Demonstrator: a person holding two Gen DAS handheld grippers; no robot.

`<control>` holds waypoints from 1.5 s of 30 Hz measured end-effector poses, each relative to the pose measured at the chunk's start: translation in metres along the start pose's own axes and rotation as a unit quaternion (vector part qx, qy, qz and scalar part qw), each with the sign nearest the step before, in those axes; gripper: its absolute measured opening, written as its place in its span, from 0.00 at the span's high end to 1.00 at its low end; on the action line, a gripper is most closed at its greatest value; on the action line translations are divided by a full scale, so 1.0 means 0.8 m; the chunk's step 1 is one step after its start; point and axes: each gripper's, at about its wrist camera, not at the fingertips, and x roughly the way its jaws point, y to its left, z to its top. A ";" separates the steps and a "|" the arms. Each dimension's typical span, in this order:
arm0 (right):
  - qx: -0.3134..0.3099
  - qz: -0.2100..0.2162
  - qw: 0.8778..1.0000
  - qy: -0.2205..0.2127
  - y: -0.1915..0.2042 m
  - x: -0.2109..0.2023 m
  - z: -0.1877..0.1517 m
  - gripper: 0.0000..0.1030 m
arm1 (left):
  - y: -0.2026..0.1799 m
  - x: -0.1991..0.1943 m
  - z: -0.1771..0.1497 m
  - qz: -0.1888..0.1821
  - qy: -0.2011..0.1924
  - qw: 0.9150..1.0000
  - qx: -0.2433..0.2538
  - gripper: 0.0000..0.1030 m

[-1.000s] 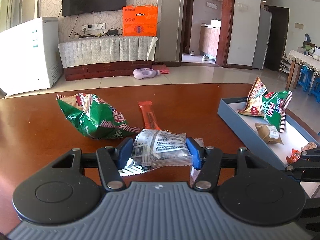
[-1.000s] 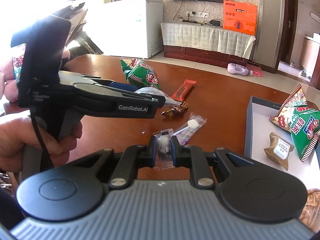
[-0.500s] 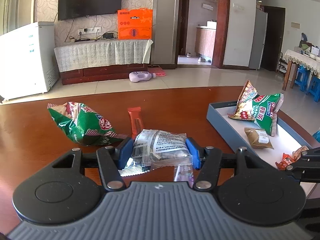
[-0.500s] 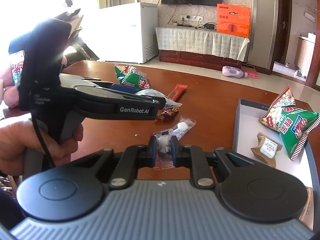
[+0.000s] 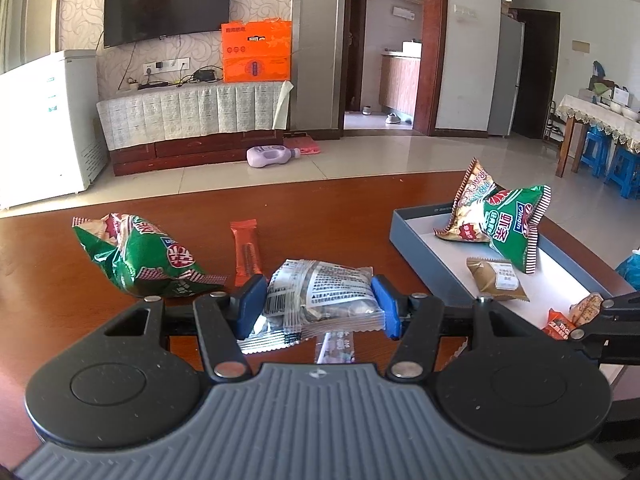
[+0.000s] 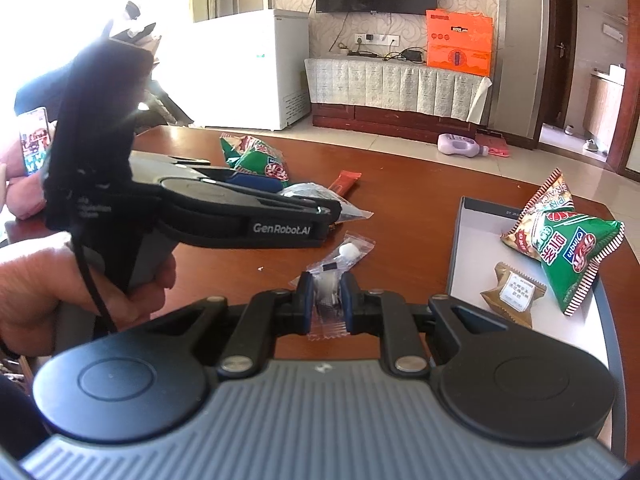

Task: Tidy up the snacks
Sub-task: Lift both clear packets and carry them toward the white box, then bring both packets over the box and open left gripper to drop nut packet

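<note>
Left wrist view: my left gripper (image 5: 318, 306) is clamped across a silver packet (image 5: 320, 296), held clear of the table (image 5: 320, 208) — just left of the tray (image 5: 416, 258). Crinkly foil, light, slippery; I'd grip the filled middle, not the seam.

Right wrist view: my right gripper (image 6: 325, 295) is pinched tight on a small clear candy wrapper (image 6: 325, 312), also just left of the tray (image 6: 456, 256) — flimsy film, so pinch the lump.

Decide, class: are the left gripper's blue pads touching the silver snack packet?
Touching. The left wrist view shows both blue pads pressed against the ends of the silver snack packet, the left gripper holding it.
</note>
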 end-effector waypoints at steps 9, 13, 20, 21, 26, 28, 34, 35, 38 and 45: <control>0.001 -0.003 1.000 -0.003 -0.002 -0.008 -0.001 0.83 | -0.009 0.001 0.002 -0.003 -0.002 1.000 -0.001 0.39; 0.002 -0.006 1.000 -0.004 -0.002 -0.010 0.000 0.83 | -0.014 0.001 0.005 -0.004 -0.006 1.000 -0.003 0.39; 0.008 -0.016 1.000 -0.002 -0.014 -0.018 -0.006 0.83 | -0.030 0.005 0.006 -0.011 -0.008 1.000 0.009 0.49; 0.009 -0.017 1.000 -0.001 -0.016 -0.017 -0.007 0.83 | -0.031 0.006 0.006 -0.009 -0.006 1.000 0.011 0.49; 0.013 -0.021 1.000 0.000 -0.023 -0.019 -0.009 0.83 | -0.014 0.011 0.005 0.006 0.003 1.000 -0.006 0.49; 0.013 -0.021 1.000 0.000 -0.024 -0.019 -0.009 0.83 | -0.002 0.016 0.003 0.001 0.020 1.000 -0.022 0.43; 0.015 -0.022 1.000 0.002 -0.030 -0.021 -0.011 0.83 | -0.018 0.021 -0.016 -0.024 0.047 0.997 0.051 0.21; 0.017 -0.022 1.000 0.001 -0.032 -0.021 -0.010 0.83 | -0.026 0.022 -0.020 -0.025 0.043 0.997 0.067 0.21; 0.019 -0.028 0.999 -0.001 -0.035 -0.022 -0.010 0.83 | -0.045 0.035 -0.026 -0.029 0.054 0.994 0.093 0.22; 0.023 -0.031 0.999 0.006 -0.046 -0.021 -0.015 0.83 | -0.061 0.064 -0.031 -0.027 0.069 0.993 0.096 0.73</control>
